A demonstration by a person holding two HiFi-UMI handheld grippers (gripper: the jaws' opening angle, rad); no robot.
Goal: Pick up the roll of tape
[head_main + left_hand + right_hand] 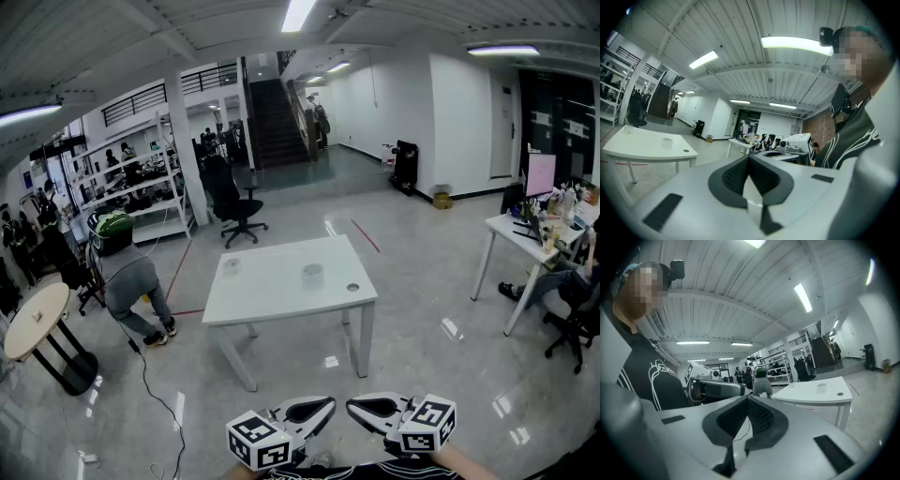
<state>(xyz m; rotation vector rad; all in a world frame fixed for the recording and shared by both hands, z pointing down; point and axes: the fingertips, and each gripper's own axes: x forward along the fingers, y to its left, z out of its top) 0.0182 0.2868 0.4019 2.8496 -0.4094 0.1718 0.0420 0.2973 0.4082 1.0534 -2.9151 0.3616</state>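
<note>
Tape roll [312, 275] small on white table [267, 286], detail unclear. L gripper [323, 406] & R gripper [356, 406]: jaws closed tight, nothing held, rears cut off at btm.

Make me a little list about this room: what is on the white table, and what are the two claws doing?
Table: white table, standing alone on the shiny grey floor
On it: roll of tape right of the middle; small dark round thing near the right edge; pale thing on the left, too small to tell
Left claw: shut, empty, well short of the table
Right claw: shut, empty, tip facing the left claw
Nearby: person bending over left of the table; black office chair behind it
Tape: not picked up yet
</note>
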